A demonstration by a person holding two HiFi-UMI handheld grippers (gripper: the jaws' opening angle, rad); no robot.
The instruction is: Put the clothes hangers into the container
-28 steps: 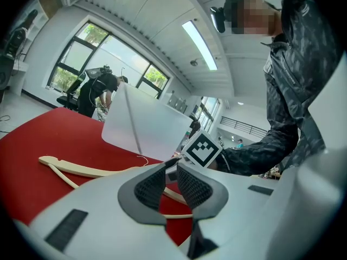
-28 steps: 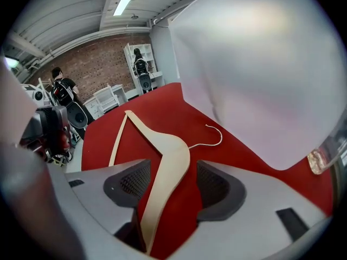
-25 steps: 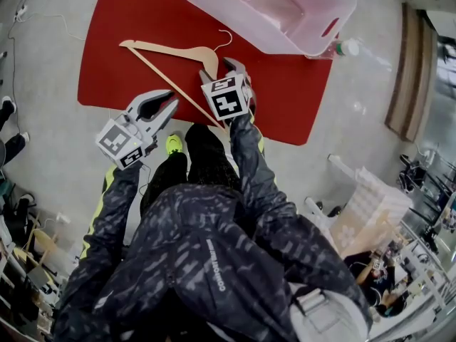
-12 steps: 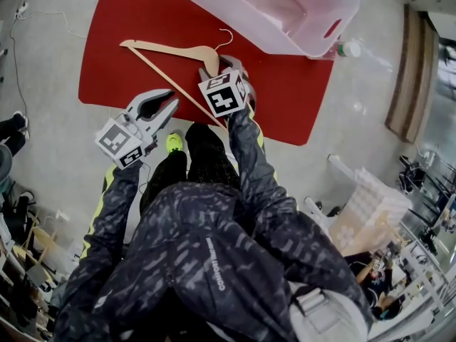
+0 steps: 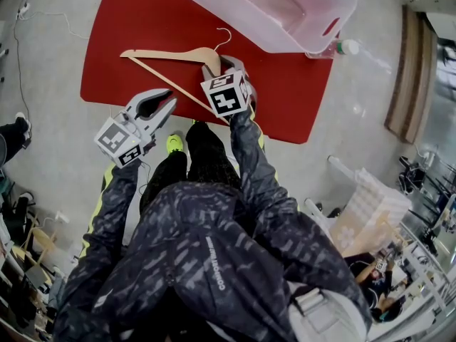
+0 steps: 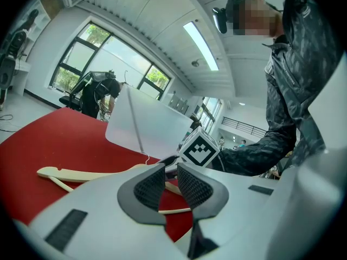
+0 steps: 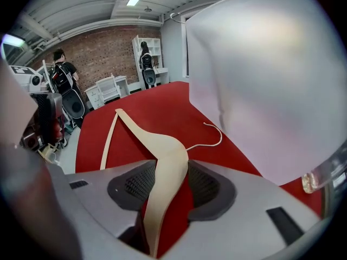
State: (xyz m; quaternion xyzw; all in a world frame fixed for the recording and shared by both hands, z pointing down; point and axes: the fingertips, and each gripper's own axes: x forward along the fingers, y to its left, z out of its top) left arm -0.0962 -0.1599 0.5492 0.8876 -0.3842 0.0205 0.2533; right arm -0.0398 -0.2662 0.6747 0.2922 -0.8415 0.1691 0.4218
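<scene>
A pale wooden hanger [image 5: 178, 53] with a wire hook lies on the red mat [image 5: 142, 20], just in front of the clear pinkish container [image 5: 335, 20]. My right gripper [image 5: 221, 66] points down at the hanger's neck. Its jaws have just been closing, and in the right gripper view the hanger [image 7: 162, 150] sits between the pads, touching both near the tips of that gripper [image 7: 172, 166]. My left gripper [image 5: 169, 100] hovers at the mat's near edge, shut and empty. The left gripper view shows its pads close together at the tips [image 6: 171, 169], with the hanger [image 6: 81, 173] beyond.
A bottle [image 5: 347, 47] lies by the container's right corner. Grey floor surrounds the mat, and my legs stand at its near edge. White crates [image 5: 370, 198] sit at the right. A cable [image 5: 43, 13] runs along the floor to the left. People stand far off.
The right gripper's jaws have narrowed round the hanger's neck. The hanger's long left arm has swung slightly toward me. The left gripper has stayed put.
</scene>
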